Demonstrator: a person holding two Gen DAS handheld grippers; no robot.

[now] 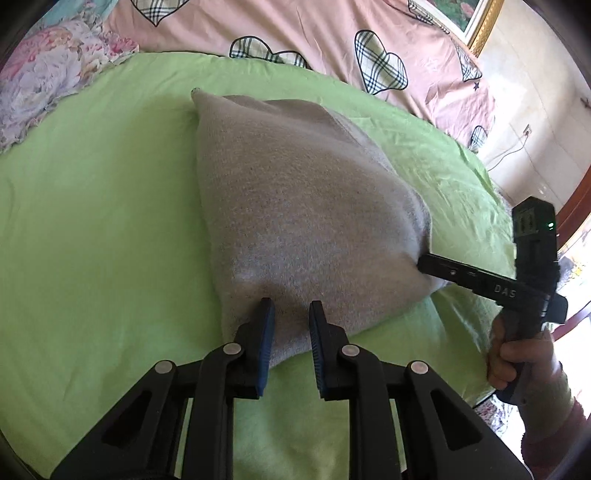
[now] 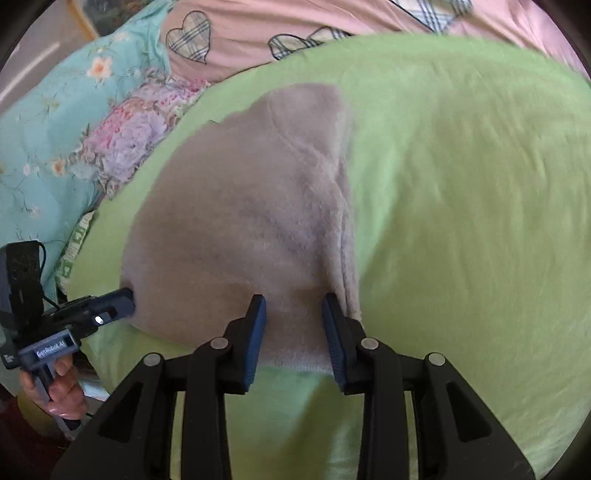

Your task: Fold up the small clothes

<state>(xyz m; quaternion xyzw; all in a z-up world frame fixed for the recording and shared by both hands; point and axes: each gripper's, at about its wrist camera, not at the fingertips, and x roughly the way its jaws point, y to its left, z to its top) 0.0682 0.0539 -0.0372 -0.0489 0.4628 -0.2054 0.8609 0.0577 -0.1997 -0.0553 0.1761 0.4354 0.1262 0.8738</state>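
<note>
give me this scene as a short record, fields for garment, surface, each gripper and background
garment: grey knit garment, bunched and partly lifted off the bed
surface: green sheet
left gripper: fingers either side of the garment's near edge, a gap between the pads
right gripper: fingers astride the garment's other near edge, also with a gap
grip: cannot tell whether either is clamped on the cloth
background: pink quilt with plaid hearts, floral bedding
</note>
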